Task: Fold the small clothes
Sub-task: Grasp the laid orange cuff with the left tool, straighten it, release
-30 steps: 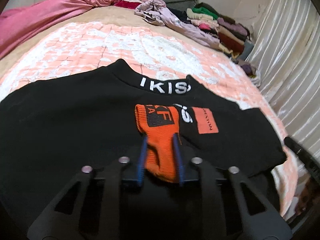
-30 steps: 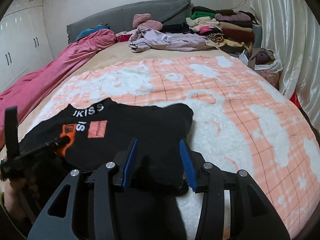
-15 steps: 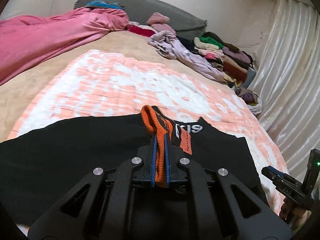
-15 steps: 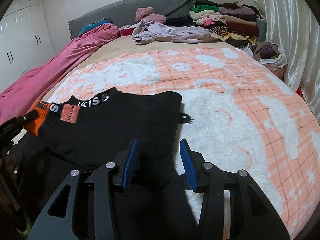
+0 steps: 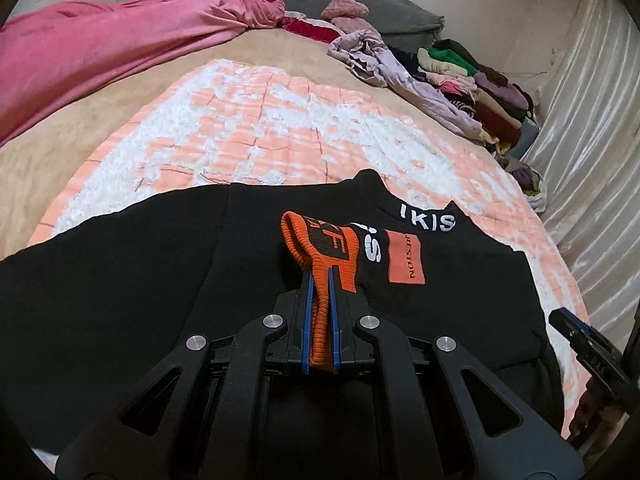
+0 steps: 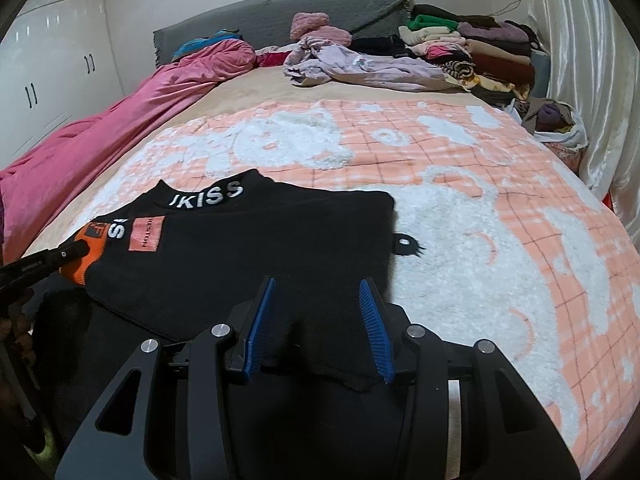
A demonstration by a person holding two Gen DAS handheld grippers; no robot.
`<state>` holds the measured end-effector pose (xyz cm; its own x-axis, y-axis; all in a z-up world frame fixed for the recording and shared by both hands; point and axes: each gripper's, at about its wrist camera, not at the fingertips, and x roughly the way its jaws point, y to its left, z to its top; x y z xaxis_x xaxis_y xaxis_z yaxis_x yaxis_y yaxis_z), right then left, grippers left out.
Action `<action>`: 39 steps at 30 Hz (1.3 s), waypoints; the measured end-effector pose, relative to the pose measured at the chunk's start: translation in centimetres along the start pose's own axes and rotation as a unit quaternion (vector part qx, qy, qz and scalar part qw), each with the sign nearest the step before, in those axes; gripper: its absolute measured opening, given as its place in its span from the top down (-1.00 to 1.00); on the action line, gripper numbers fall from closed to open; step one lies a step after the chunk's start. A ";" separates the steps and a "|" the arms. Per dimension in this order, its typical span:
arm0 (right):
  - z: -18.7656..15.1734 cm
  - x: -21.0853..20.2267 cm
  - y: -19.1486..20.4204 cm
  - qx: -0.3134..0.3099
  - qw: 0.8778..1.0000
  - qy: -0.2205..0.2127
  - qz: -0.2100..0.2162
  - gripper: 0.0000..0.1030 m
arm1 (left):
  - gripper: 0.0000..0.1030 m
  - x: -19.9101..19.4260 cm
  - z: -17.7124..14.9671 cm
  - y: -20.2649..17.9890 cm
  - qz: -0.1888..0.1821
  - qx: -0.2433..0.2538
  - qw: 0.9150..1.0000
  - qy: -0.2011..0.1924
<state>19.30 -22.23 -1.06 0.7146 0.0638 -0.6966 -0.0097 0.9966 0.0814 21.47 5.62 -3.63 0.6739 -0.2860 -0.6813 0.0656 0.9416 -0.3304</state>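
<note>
A black sweater (image 5: 120,280) with white "IKISS" lettering on the collar and an orange patch lies partly folded on the bed; it also shows in the right wrist view (image 6: 248,248). My left gripper (image 5: 319,280) is shut on the sweater's orange ribbed cuff (image 5: 320,248), holding the sleeve over the chest. In the right wrist view the left gripper (image 6: 78,247) shows at the left edge with the cuff (image 6: 86,254). My right gripper (image 6: 320,292) is open over the sweater's near right edge, with black fabric lying between its blue pads (image 6: 374,320).
The bed has an orange-and-white fleece blanket (image 6: 480,220). A pink duvet (image 5: 100,52) lies along the left. A pile of clothes (image 6: 460,52) and a lilac garment (image 6: 360,68) sit at the far end. Curtains (image 5: 592,160) hang on the right.
My left gripper closed on the orange cuff, lifted it, then carried it back down over the sweater's chest. My right gripper stayed open and shifted slightly.
</note>
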 end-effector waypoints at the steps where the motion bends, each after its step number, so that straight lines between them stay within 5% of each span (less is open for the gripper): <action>1: 0.1 0.2 0.4 -0.004 1.000 0.000 0.004 0.18 | 0.97 0.0 0.0 0.0 0.001 0.003 1.000 0.001; 11: -0.7 3.3 0.3 -0.013 0.998 0.057 -0.021 0.19 | 0.94 -0.6 0.2 1.2 -0.004 -0.008 1.000 0.010; 19: -1.5 3.5 -0.4 0.001 0.998 0.061 -0.010 0.21 | 0.94 -2.4 1.0 3.4 0.021 -0.033 0.999 -0.023; 29: -1.8 3.1 -0.5 0.001 0.998 0.062 -0.007 0.21 | 0.94 -3.7 0.8 0.1 -0.011 0.013 0.999 -0.048; 34: -2.0 3.0 -0.5 0.001 0.998 0.061 -0.007 0.20 | 0.93 -2.4 -0.3 -2.9 -0.018 0.062 0.998 -0.023; 39: -2.2 2.7 -0.5 0.001 0.998 0.059 -0.006 0.19 | 0.76 1.1 -1.5 -2.9 0.009 0.078 0.996 0.044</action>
<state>19.67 -22.46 -4.54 0.6280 0.0582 -0.7760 -0.0005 0.9972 0.0743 20.93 2.32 -4.45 0.6099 -0.2767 -0.7427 0.1716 0.9609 -0.2171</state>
